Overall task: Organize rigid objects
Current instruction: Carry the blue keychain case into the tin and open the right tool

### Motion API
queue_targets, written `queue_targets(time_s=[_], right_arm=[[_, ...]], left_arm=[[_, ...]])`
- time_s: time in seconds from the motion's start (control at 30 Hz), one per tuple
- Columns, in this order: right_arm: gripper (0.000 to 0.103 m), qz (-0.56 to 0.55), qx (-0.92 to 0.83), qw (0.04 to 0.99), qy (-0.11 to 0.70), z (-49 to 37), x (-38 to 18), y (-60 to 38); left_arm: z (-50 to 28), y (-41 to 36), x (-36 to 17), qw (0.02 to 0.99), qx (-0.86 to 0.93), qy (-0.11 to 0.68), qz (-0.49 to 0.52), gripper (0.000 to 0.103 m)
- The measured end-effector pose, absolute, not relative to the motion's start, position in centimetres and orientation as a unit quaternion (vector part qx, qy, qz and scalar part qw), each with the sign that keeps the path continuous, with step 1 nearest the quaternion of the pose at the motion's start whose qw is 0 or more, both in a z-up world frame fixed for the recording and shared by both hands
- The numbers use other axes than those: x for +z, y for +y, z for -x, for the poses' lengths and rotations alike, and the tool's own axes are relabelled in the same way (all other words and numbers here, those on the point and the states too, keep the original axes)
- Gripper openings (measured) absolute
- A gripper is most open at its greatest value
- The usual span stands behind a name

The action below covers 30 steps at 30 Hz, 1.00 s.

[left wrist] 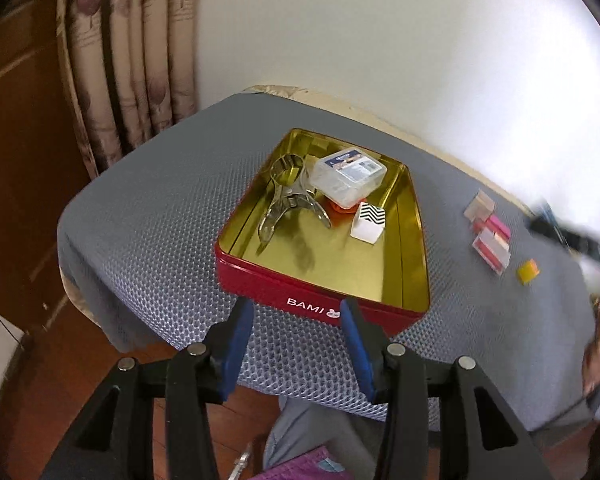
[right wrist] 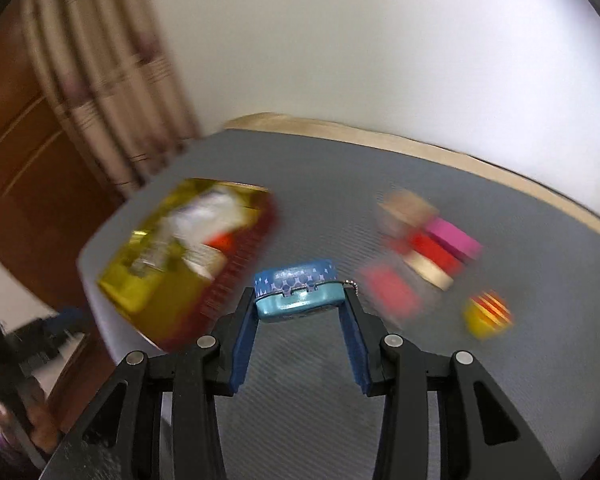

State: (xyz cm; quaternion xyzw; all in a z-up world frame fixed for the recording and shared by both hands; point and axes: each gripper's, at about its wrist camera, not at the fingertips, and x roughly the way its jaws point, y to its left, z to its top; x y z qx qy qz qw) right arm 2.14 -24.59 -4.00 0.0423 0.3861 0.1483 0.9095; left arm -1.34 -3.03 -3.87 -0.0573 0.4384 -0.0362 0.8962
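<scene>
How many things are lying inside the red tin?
4 that show in the red tin: metal tongs at the left, a clear plastic box at the back, an orange thing peeping from under it, and a zigzag block in front. More may hide beneath.

Each gripper had black plastic arms that forked into angular, triangular-windowed struts, with round silver pivot pins at the joints behind the jaws. The left gripper (left wrist: 298, 312) carried two blue fingers (left wrist: 240, 344) with flat pads. The right gripper (right wrist: 298, 300) matched it, with blue fingers (right wrist: 244, 344) on black carriers and four silver pins behind.
</scene>
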Motion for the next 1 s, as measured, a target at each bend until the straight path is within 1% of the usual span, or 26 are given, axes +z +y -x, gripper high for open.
queue_targets(time_s=[0.13, 0.33, 0.73, 0.83, 0.93, 1.0], right_arm=[[0.039, -0.008, 0.175, 0.9, 0.399, -7.1, -4.3, -19.0], [0.039, 0.027, 0.183, 0.888, 0.421, -11.9, -6.3, -15.2], [0.039, 0.033, 0.172, 0.874, 0.453, -15.7, -9.9, -13.8], [0.046, 0.014, 0.183, 0.874, 0.45, -15.8, -10.0, -14.3], [0.056, 0.005, 0.188, 0.879, 0.437, -15.4, -9.4, -14.7], [0.057, -0.012, 0.191, 0.891, 0.412, -14.1, -8.3, -15.8]], left_arm=[[1.2, -2.6, -3.9, 0.896, -0.037, 0.438, 0.064, 0.047], [0.3, -1.5, -4.8, 0.884, -0.034, 0.458, 0.087, 0.047], [-0.8, -0.4, -6.4, 0.86, -0.042, 0.494, 0.12, 0.047], [-0.8, -0.3, -6.6, 0.857, -0.041, 0.498, 0.124, 0.047], [-0.8, -0.4, -6.8, 0.855, -0.041, 0.502, 0.122, 0.047], [-0.7, -0.6, -6.7, 0.856, -0.041, 0.502, 0.117, 0.047]])
